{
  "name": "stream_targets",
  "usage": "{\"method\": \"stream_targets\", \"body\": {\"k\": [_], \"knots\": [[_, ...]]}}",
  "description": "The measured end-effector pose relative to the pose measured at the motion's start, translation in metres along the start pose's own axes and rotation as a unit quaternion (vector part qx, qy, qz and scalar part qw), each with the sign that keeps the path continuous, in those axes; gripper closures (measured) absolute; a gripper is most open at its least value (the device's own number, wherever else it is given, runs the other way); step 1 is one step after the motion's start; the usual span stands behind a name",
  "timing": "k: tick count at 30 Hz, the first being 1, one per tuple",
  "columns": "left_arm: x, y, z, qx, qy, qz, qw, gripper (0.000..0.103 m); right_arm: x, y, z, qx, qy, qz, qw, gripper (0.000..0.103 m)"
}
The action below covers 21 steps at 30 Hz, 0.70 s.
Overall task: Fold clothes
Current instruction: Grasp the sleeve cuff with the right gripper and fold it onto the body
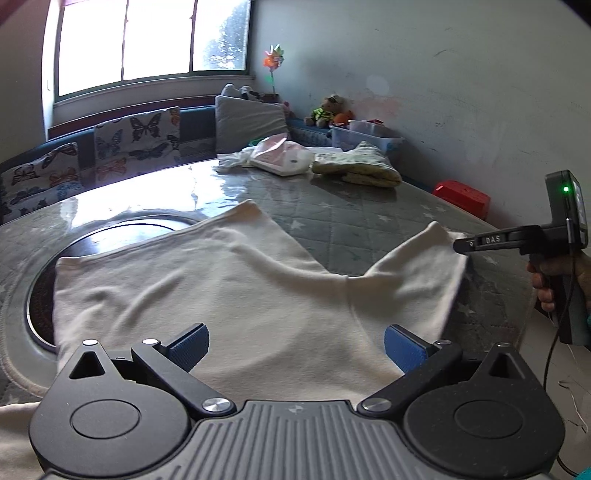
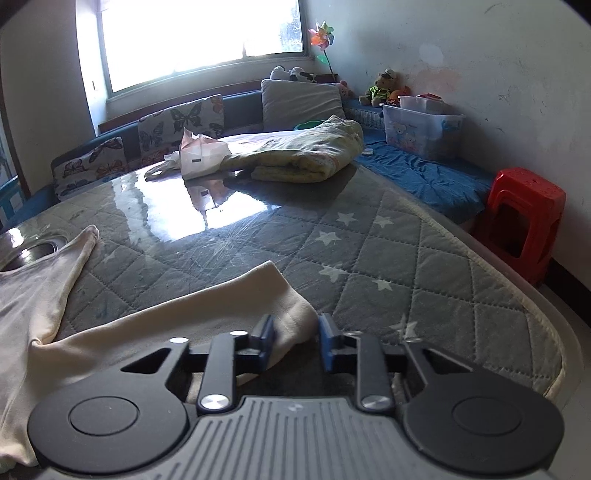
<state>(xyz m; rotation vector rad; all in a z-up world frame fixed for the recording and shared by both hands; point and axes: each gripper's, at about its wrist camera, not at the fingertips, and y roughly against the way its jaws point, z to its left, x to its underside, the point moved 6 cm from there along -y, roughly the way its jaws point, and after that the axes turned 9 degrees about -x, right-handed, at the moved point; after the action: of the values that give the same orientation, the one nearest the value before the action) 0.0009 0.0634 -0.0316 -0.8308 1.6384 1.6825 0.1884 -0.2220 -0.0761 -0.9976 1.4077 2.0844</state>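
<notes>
The cream garment (image 1: 221, 280) is being gripped at one corner by the right tongs (image 2: 295, 334); the left tongs (image 1: 295, 347) hang open above it (a second grip is probably needed next).

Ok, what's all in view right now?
cream garment: one, cream, spread on near table
table: one, grey quilted star cover
folded blanket: one, pale yellow-green, far side of table
plastic bag: one, white-pink, beside blanket
stool: one, red, floor right of table
storage box: one, clear, bench by wall
teddy bear: one, brown, bench corner
pinwheel: one, multicoloured, by window
left gripper: black, fingers open above garment
right gripper: black, fingers shut on garment's corner
</notes>
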Motion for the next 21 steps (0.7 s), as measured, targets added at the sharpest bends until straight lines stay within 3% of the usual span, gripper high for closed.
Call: {"method": "stream_targets", "body": {"k": [9,21], "knots": [[0.004,-0.002,-0.008,0.011,-0.006,0.005,0.9999,0.000,-0.021,0.028,0.015,-0.079,-0.036,-0.038,0.996,0.094],[0.010,0.014,0.027,-0.012,0.029,-0.007,0.9995,0.000,-0.058,0.075,0.111,-0.225,0.002,-0.061,0.972,0.095]]}}
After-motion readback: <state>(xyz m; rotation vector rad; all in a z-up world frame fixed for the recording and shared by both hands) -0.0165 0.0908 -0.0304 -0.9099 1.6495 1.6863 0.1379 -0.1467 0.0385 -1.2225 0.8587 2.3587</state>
